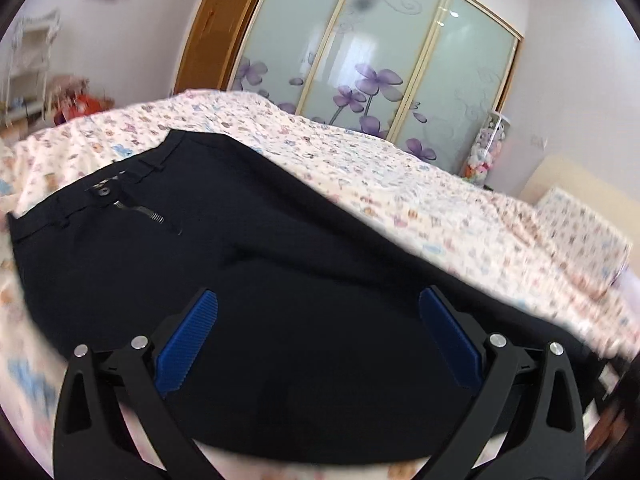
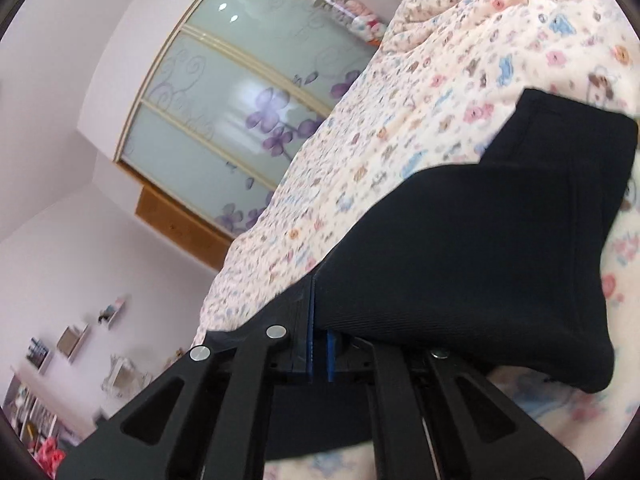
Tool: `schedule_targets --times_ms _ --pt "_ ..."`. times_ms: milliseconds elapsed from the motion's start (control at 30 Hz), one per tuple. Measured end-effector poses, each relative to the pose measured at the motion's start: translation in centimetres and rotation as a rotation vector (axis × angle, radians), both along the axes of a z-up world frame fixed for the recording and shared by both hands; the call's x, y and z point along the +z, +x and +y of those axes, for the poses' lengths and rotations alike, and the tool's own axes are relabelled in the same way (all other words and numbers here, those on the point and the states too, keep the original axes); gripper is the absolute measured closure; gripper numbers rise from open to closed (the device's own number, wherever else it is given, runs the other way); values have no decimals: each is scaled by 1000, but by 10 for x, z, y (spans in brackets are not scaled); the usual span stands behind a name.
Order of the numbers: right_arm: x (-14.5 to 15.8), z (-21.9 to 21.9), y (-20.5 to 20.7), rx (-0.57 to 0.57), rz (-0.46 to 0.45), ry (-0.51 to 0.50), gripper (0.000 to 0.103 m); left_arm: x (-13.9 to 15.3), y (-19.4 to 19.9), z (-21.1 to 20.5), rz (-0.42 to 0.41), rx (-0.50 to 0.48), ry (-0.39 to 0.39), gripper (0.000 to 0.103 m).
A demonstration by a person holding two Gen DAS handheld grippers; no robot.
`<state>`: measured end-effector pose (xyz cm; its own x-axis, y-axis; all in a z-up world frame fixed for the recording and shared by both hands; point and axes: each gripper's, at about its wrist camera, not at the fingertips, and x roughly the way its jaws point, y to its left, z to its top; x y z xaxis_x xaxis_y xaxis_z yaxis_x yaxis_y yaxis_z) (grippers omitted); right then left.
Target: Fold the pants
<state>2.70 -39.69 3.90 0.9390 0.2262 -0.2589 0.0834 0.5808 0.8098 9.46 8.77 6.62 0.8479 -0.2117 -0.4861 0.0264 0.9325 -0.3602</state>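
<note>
Dark navy pants (image 1: 280, 260) lie spread on a floral bedsheet (image 1: 360, 168), with the waistband and its button (image 1: 105, 191) at the far left. My left gripper (image 1: 318, 300) hovers over the pants. Its blue pads (image 1: 188, 340) stand wide apart with only flat cloth below them, so it is open. In the right wrist view my right gripper (image 2: 316, 292) is shut on an edge of the pants (image 2: 480, 260). The cloth is pinched between its blue pads (image 2: 310, 344) and rises off the sheet (image 2: 440, 80) in a fold. The hem end lies at the far right.
A wardrobe with frosted sliding doors and purple flowers (image 1: 380, 52) stands beyond the bed, beside a wooden door (image 1: 212, 36). A pillow (image 1: 580, 232) lies at the right, a clear tube of plush toys (image 1: 486, 152) stands by the wardrobe, and white shelves (image 1: 32, 52) are at the far left.
</note>
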Motion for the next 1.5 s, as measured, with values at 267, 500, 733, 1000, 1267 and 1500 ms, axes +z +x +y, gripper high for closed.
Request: schedule_targets --times_ms 267,500,733,1000,1267,1500 --pt "-27 5 0 65 -86 11 99 -4 139 41 238 -17 -264 2" --pt "-32 3 1 114 -100 55 99 -40 227 29 384 99 -351 9" --pt "-32 7 -2 149 -98 47 99 -59 269 47 405 301 -380 36" --pt "-34 4 0 158 -92 52 99 -64 249 77 325 356 -477 98" --pt "-22 -14 -8 111 -132 51 99 4 154 81 109 318 -404 99" --pt "-19 -37 -20 27 -126 73 99 11 -14 70 -68 347 -246 95"
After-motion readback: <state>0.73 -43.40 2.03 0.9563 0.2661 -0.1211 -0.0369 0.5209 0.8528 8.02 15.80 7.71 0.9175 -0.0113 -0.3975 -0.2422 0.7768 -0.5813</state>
